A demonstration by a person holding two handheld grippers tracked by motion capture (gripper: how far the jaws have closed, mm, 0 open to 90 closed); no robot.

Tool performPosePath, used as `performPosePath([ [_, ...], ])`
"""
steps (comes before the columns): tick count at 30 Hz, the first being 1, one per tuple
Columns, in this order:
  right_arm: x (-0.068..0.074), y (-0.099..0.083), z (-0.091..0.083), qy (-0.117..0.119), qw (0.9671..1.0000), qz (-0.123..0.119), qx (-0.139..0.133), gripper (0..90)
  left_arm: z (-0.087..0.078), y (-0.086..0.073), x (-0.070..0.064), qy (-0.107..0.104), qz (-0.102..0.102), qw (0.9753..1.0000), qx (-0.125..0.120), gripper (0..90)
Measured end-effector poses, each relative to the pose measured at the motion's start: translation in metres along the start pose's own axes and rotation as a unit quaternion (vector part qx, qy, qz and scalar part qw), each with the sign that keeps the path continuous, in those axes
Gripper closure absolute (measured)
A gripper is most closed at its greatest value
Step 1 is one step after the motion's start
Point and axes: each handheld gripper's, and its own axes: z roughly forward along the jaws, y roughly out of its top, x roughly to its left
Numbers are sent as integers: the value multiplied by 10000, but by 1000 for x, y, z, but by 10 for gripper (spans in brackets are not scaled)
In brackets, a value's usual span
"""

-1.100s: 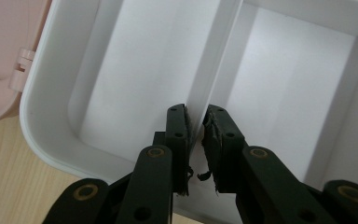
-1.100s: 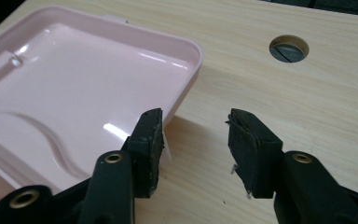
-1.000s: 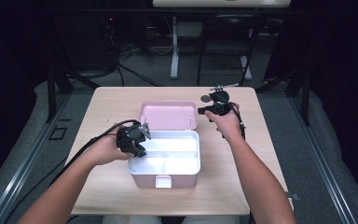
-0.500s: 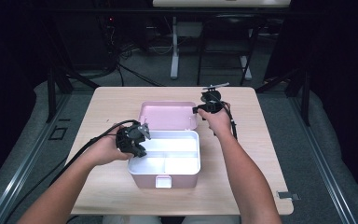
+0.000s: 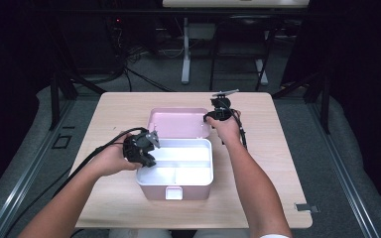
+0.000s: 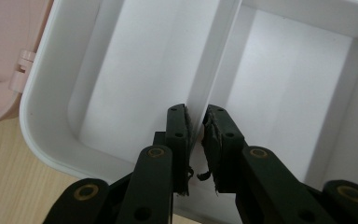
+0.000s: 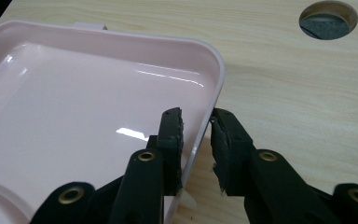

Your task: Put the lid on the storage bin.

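A pink lunch box stands mid-table with its white inner tray [image 5: 198, 144] uncovered and its pink lid [image 5: 176, 123] lying flat behind it. My left gripper [image 5: 151, 143] is at the tray's left end. In the left gripper view it [image 6: 195, 116] is shut on the tray's upright divider wall [image 6: 214, 56], one pad on each side. My right gripper [image 5: 209, 117] is at the lid's far right corner. In the right gripper view it [image 7: 196, 116] straddles the rim of the lid [image 7: 74, 93], one pad inside and one outside, pressed to the edge.
The light wooden table [image 5: 273, 163] has bare room on both sides of the box. A round cable hole [image 7: 328, 18] lies in the tabletop beyond the lid. Both tray compartments hold nothing. Black cables trail from each gripper.
My right gripper has moved left and down from beside the lid's corner onto its rim. The left gripper has stayed on the tray.
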Motion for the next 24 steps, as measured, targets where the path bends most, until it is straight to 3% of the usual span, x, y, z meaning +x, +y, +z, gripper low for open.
performPosePath([
  [12,4,1,-1,-150,9998,146,73,767,0,0,0,-10,-9,10000,3,799],
  [24,5,3,-5,-143,9996,248,36,792,0,0,0,-14,-20,10000,0,799],
])
